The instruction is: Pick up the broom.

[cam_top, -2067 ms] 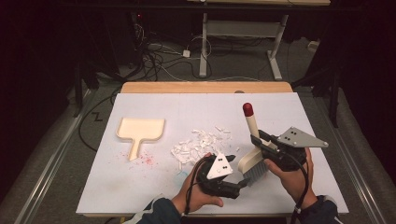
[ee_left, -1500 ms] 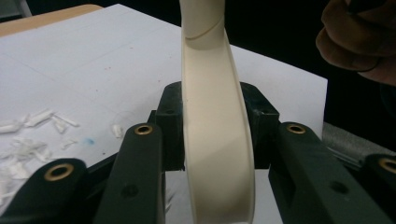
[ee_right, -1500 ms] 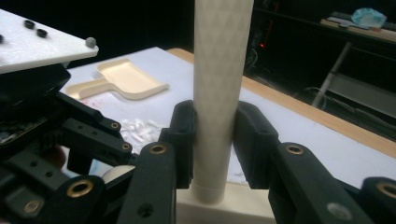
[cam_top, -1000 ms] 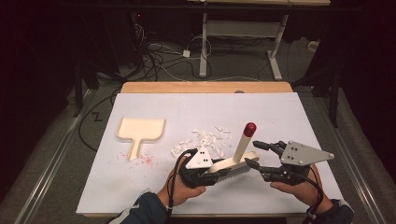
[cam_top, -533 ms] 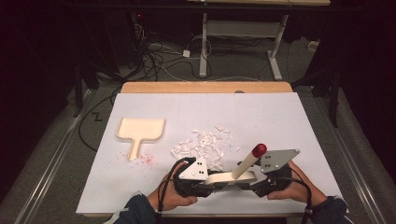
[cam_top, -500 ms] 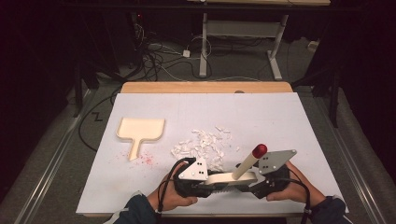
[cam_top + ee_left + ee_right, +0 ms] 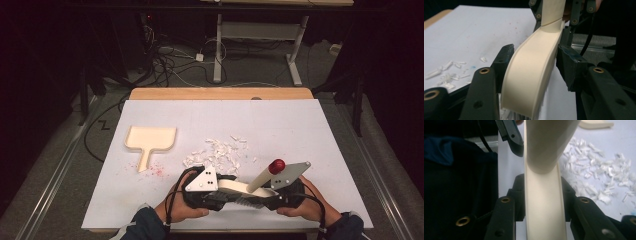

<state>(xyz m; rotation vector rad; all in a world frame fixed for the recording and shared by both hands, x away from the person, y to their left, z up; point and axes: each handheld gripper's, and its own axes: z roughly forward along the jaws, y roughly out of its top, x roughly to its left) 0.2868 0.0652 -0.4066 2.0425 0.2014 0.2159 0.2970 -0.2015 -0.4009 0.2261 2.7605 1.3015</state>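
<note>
Cream brush point(image 7: 235, 186) with red-tipped handle, clamped in both grippers' jaws

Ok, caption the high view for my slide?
Both grippers hold a cream brush low beside paper scraps; dustpan waits left.

A cream brush point(image 7: 235, 186) with a red-tipped handle point(image 7: 276, 165) is lying low near the worktop's front edge, handle slanting up to the right. White paper scraps point(image 7: 217, 153) are lying just behind it, a cream dustpan point(image 7: 150, 139) sitting flat farther left.
</note>
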